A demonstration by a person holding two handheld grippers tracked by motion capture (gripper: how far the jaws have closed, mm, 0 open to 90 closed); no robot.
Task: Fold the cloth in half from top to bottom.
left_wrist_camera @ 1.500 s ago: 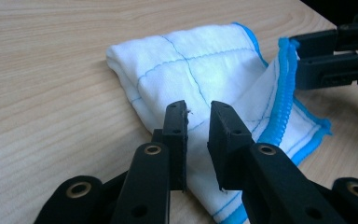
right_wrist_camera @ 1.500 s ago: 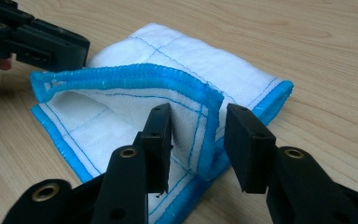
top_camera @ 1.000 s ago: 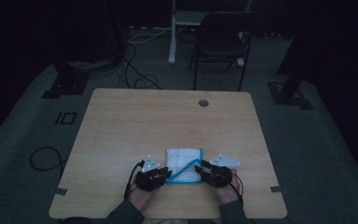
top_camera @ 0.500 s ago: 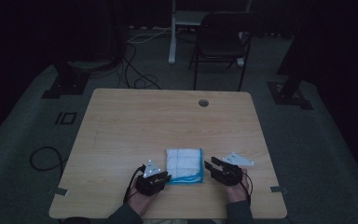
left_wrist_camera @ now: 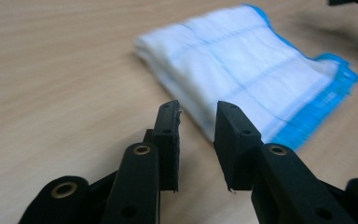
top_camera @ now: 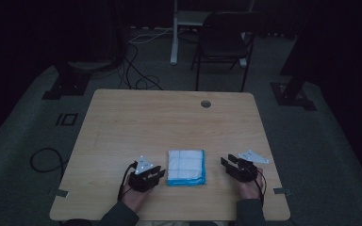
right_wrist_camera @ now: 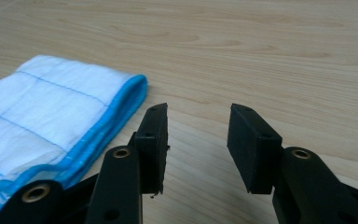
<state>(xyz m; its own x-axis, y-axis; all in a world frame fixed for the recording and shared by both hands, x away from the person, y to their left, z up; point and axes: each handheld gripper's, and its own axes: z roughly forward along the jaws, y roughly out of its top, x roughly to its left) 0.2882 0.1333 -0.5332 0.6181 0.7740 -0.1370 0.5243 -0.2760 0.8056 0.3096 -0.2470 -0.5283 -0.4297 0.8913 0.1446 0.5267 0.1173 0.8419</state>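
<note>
- The folded cloth [top_camera: 185,166], white with thin blue grid lines and a blue hem, lies flat on the table [top_camera: 169,117] near the person's edge.
- No brand, label or writing can be read on the cloth, the table or the grippers.
- The left gripper [top_camera: 156,174] sits just left of the cloth; its jaws stand apart with nothing between them, having just been opening, and the pads touch no fabric.
- In the left gripper view the cloth [left_wrist_camera: 242,79] lies just past the left gripper [left_wrist_camera: 196,122].
- The right gripper [top_camera: 227,165] is to the right of the cloth, clearly apart from it; its jaws are spread and hold nothing.
- In the right gripper view the cloth [right_wrist_camera: 51,116] lies to the left of the right gripper [right_wrist_camera: 196,125], with bare wood between the jaws.
- A round hole [top_camera: 206,103] sits in the table, well beyond the cloth.
- A chair [top_camera: 224,42] stands on the floor, past the table's far edge.
</note>
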